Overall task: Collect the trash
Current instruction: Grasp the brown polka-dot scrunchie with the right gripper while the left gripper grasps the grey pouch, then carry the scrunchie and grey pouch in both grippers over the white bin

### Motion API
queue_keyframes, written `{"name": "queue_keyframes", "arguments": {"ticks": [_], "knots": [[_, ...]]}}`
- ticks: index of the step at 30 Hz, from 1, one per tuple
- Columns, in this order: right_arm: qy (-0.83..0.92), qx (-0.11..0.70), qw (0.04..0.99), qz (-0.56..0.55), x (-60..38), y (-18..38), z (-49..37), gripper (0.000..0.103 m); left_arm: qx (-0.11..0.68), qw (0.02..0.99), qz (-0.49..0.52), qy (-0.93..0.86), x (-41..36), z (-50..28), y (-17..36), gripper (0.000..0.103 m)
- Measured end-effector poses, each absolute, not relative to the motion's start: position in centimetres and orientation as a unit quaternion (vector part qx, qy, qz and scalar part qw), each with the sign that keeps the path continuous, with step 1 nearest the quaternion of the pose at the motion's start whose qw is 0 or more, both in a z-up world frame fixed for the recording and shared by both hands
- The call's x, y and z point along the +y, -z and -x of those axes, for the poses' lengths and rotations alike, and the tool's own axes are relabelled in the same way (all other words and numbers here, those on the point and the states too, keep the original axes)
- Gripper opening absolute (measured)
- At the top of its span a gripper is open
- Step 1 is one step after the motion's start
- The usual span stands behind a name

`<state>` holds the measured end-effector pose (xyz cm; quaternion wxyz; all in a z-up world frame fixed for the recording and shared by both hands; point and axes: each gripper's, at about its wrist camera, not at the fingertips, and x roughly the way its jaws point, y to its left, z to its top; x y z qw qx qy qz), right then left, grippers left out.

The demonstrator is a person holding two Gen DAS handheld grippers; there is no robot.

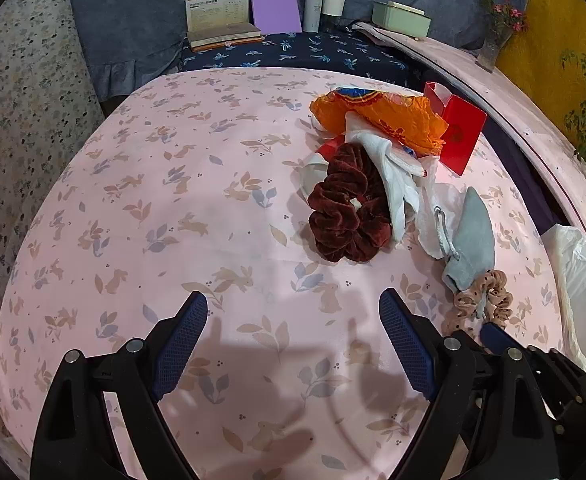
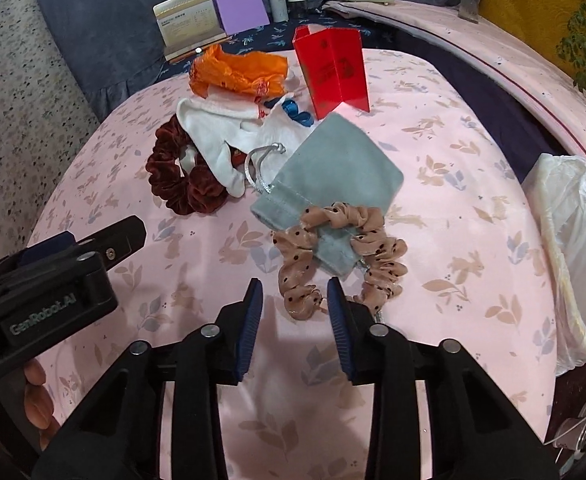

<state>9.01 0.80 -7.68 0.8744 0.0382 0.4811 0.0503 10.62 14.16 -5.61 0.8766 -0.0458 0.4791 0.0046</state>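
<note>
Ruffled dotted scrunchie [image 2: 339, 256] (sheer tan) overlaps velvety grey pouch [image 2: 333, 184].

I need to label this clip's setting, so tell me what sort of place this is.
Most likely a bedroom: the items lie on a bed with a pink rabbit-print sheet, books and bottles stand on a headboard ledge, and hair things such as a dark red scrunchie are scattered about.

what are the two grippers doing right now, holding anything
Left gripper: open, holding nothing, above the pink rabbit-print bedsheet.
Right gripper: open, holding nothing, jaws either side of the tan polka-dot fabric scrunchie.
</note>
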Motion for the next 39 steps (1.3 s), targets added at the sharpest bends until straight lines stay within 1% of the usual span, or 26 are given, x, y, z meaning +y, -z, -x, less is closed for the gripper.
{"name": "queue_keyframes", "arguments": {"ticks": [1, 2, 3, 5, 8, 17, 26, 29, 31, 32, 34, 35, 37, 39], "knots": [[-0.05, 0.484, 0.873, -0.036, 0.9, 8.0, -9.1, 0.025, 0.48, 0.876, 0.045, -0.003, 14.1, -10.7, 5.7, 0.083], [-0.048, 0.487, 0.872, -0.032, 0.9, 8.3, -9.3, 0.02, 0.48, 0.876, 0.044, -0.002, 14.0, -10.7, 5.7, 0.083], [-0.046, 0.488, 0.871, -0.029, 0.9, 8.5, -9.3, 0.018, 0.481, 0.876, 0.042, 0.0, 13.8, -10.7, 5.7, 0.083], [-0.045, 0.484, 0.873, -0.025, 0.7, 8.5, -9.2, 0.008, 0.482, 0.875, 0.04, 0.006, 13.3, -10.8, 5.8, 0.083], [-0.043, 0.479, 0.876, -0.029, -0.1, 8.0, -8.8, 0.005, 0.484, 0.874, 0.037, 0.019, 12.3, -10.9, 5.9, 0.084], [-0.003, 0.444, 0.894, -0.06, -5.2, 4.6, -7.4, 0.004, 0.49, 0.867, 0.038, 0.083, 7.2, -11.5, 5.9, 0.084], [0.039, 0.435, 0.896, -0.085, -9.9, 4.0, -6.8, 0.004, 0.514, 0.849, 0.056, 0.106, 3.0, -13.7, 7.4, 0.083], [0.047, 0.434, 0.895, -0.09, -10.8, 4.1, -6.6, 0.004, 0.519, 0.846, 0.053, 0.112, 2.1, -14.1, 7.7, 0.071], [0.05, 0.434, 0.895, -0.094, -11.4, 4.1, -6.5, 0.004, 0.524, 0.843, 0.046, 0.116, 1.4, -14.2, 7.9, 0.056], [0.052, 0.434, 0.894, -0.096, -11.7, 4.2, -6.5, 0.004, 0.524, 0.842, 0.042, 0.117, 1.2, -14.2, 8.0, 0.05], [0.055, 0.434, 0.894, -0.1, -12.1, 4.2, -6.4, 0.004, 0.525, 0.842, 0.029, 0.119, 0.7, -14.1, 8.0, 0.031], [0.057, 0.433, 0.894, -0.102, -12.4, 4.2, -6.3, 0.004, 0.526, 0.842, 0.025, 0.12, 0.5, -14.0, 8.1, 0.026], [0.059, 0.432, 0.894, -0.105, -12.8, 4.2, -6.2, 0.004, 0.524, 0.843, 0.022, 0.122, 0.2, -13.7, 8.0, 0.011], [0.061, 0.429, 0.894, -0.109, -13.1, 4.0, -6.0, 0.004, 0.521, 0.844, 0.02, 0.124, 0.0, -13.4, 7.8, 0.005]]}}
